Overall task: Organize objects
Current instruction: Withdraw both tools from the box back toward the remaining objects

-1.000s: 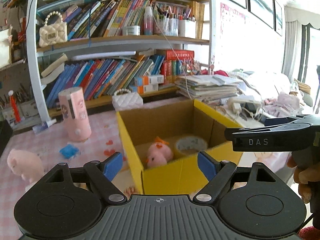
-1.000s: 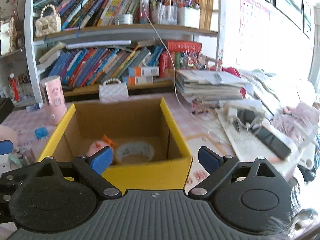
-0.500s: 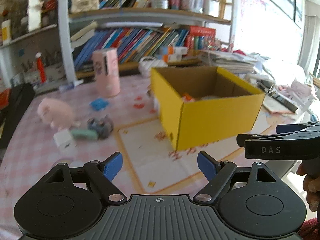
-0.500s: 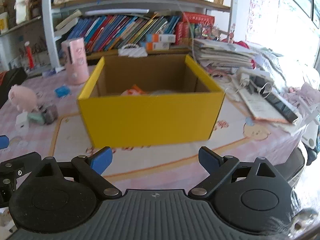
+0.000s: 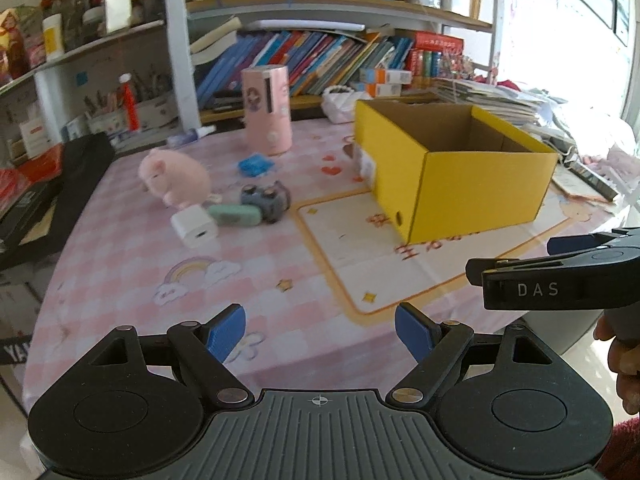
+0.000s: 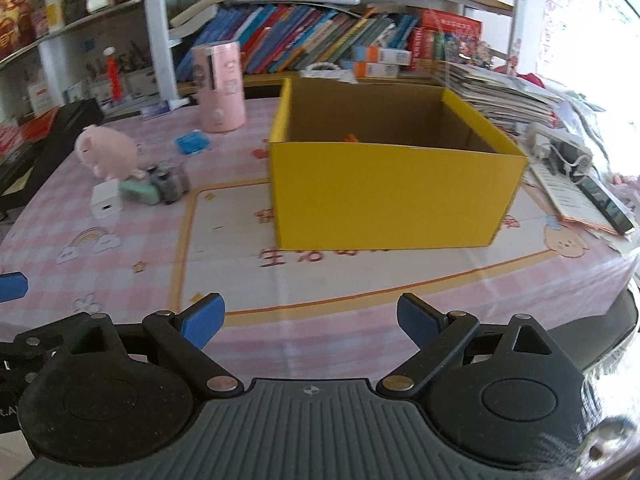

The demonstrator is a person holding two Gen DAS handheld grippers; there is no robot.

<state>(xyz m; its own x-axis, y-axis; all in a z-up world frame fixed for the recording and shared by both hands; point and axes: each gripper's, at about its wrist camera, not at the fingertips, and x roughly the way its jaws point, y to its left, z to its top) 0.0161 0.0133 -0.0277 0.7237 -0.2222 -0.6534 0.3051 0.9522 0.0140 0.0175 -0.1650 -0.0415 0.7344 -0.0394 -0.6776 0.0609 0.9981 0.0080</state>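
Both grippers' fingers (image 5: 224, 330) spread, empty; yellow box (image 6: 394, 192) contents mostly hidden

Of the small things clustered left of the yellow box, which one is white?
The white cube-shaped charger block, nearest the camera; beside it lie a mint-green oblong case and a grey toy car.

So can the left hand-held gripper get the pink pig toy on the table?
Probably yes. The left hand-held gripper is open and empty, and bare tablecloth lies between it and the pink pig toy.
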